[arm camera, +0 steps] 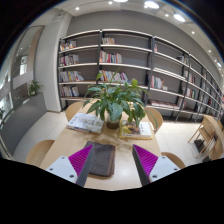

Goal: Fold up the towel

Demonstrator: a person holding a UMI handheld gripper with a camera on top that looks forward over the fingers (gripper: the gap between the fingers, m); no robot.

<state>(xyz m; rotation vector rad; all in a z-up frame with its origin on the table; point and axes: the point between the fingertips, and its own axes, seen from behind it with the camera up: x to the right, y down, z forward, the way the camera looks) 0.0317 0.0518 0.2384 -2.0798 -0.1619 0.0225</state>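
A dark grey-brown towel [101, 159], folded into a flat rectangle, lies on the light wooden table [118, 170]. It sits between my fingers, close to the left finger's pad [80, 160] and with a wide gap to the right finger's pad [146, 160]. My gripper [113, 163] is open and holds nothing. The fingers hover low over the table on either side of the towel.
A potted green plant [115, 102] stands beyond the fingers in the middle of the table, with papers [86, 122] to its left. Wooden chairs [212, 135] ring the table. Tall bookshelves [140, 70] line the far wall.
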